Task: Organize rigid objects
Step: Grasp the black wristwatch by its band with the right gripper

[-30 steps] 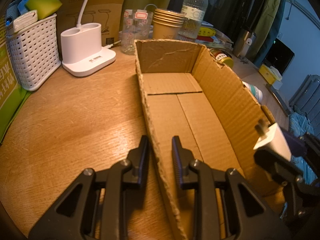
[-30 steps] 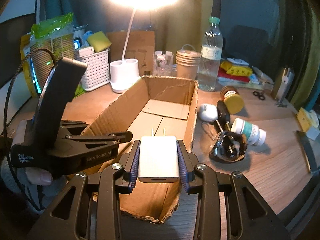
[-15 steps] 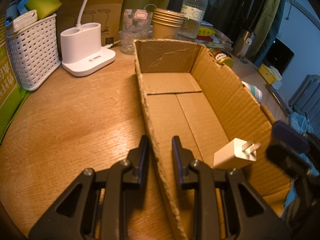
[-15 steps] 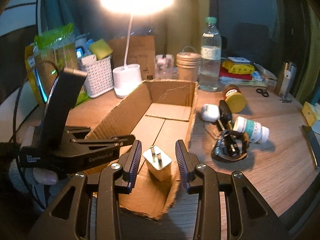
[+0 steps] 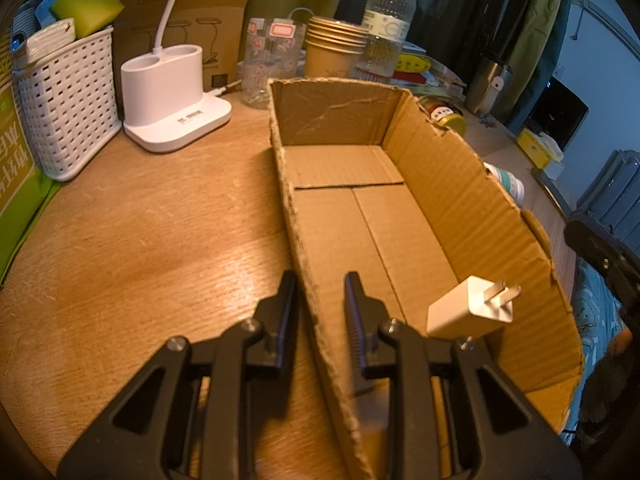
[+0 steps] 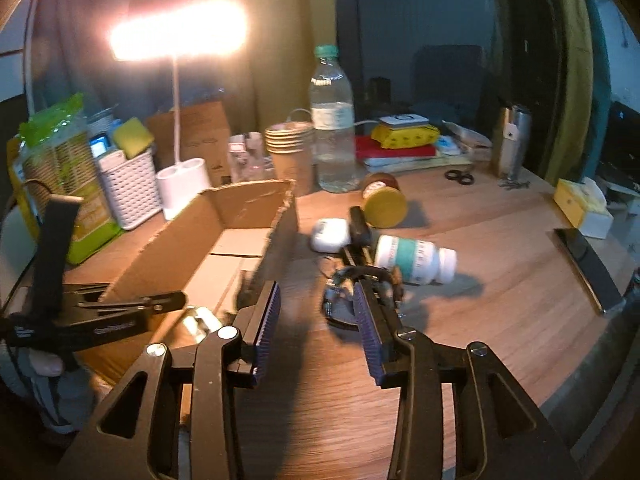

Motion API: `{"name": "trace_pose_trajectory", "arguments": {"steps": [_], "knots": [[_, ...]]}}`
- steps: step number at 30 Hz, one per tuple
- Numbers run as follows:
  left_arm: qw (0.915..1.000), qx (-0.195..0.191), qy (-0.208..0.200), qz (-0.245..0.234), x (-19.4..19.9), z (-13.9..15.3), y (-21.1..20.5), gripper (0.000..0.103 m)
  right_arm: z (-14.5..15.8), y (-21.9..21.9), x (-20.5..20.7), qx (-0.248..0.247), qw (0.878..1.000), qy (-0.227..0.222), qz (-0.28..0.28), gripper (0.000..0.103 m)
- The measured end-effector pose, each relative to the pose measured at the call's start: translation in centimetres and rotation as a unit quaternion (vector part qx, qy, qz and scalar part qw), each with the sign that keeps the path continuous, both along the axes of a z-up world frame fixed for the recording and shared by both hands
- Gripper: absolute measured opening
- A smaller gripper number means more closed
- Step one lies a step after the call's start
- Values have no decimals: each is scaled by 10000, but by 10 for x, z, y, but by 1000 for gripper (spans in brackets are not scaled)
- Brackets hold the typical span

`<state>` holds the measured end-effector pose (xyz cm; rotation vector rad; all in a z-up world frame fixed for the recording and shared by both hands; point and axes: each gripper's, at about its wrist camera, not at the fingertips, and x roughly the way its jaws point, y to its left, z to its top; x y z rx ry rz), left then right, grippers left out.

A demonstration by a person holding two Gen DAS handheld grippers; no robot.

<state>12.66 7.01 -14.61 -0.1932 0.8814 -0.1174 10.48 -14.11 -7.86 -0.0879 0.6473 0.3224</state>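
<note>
**Charger in the box, right hand free for the next item**

Your left gripper point(image 5: 316, 300) sits at the near left of the desk point(image 5: 140, 240), its fingers point(image 5: 286, 304) clamped on the left wall of the cardboard box point(image 5: 460, 200). That grip likely steadies the light box while things drop into it. The white wall charger point(image 5: 468, 312) now lies on the box floor at the near end, close to the right wall, prongs pointing right and slightly up. The rest of the box floor is bare.

Further right, your right gripper point(image 6: 316, 320) hangs over the open desk just beside the box's right wall. Its fingers point(image 6: 268, 320) have just been spreading and stand parted with nothing between them.

Just beyond them the remaining items cluster near the middle of the desk: a tangled black strap piece point(image 6: 360, 292) I can't identify, a white pill bottle point(image 6: 416, 258) on its side, a small white case point(image 6: 330, 234), and a yellow-lidded jar point(image 6: 384, 200) tipped over. The strap piece lies closest, so it looks like the natural next pick. Its loose shape may snag, so aim for a firm part.
</note>
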Motion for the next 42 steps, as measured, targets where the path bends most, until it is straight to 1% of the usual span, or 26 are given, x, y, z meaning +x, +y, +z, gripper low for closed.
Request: {"name": "trace_pose_trajectory", "arguments": {"steps": [2,4,6,7,10,13,20,42], "knots": [[10000,0,0,0,0,0,0,25,-3,-5,3,-15,9999,39,-100,52],[10000,0,0,1,0,0,0,25,-6,-8,7,-16,9998,86,-177,53],[10000,0,0,0,0,0,0,25,-10,-10,13,-7,9997,151,-216,59],[10000,-1,0,1,0,0,0,25,-11,-10,15,-1,9996,191,-226,64],[10000,-1,0,1,0,0,0,26,-17,-12,24,58,9991,341,-251,66],[10000,-3,0,1,0,0,0,26,-22,-14,33,61,9985,445,-304,75],[10000,-1,0,2,0,0,0,26,-24,-14,46,20,9982,504,-330,75],[10000,-5,1,2,0,0,0,26,-44,-3,79,-259,9954,884,-268,75]]}}
